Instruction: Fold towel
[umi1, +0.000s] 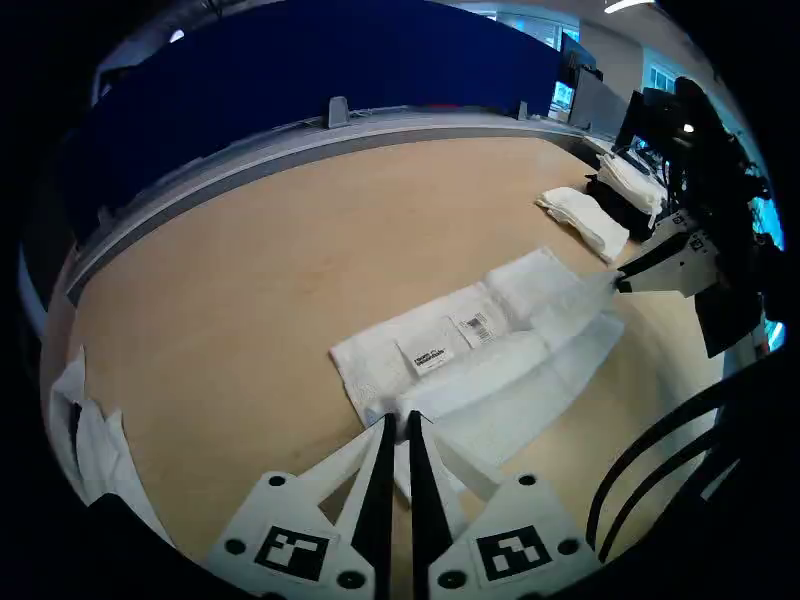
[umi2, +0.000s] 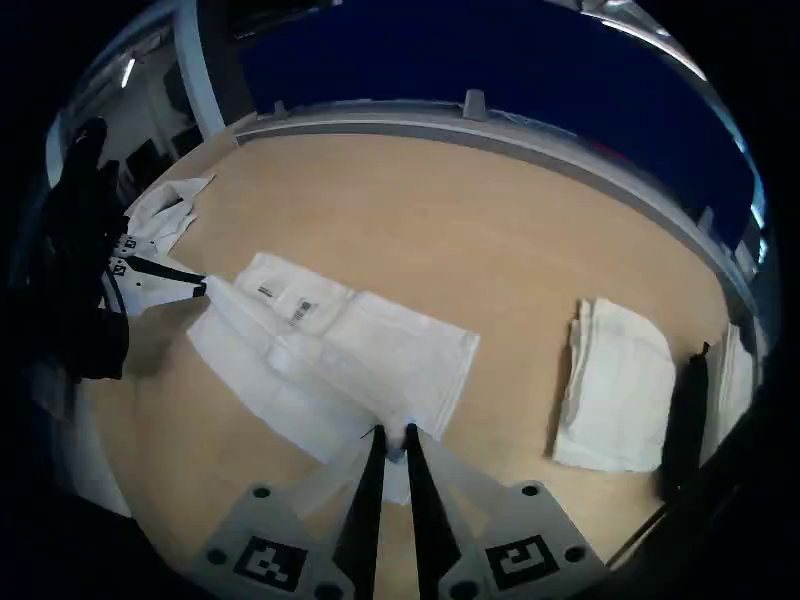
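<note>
Towel (umi1: 470, 350) spans between left gripper (umi1: 400, 422) and right gripper (umi2: 393, 433), both clamping corners

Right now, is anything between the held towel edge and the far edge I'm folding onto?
Nothing visible. The left gripper and right gripper pinch the towel at its near edge; its far half lies flat on the table, and the folded towel sits well aside.
</note>
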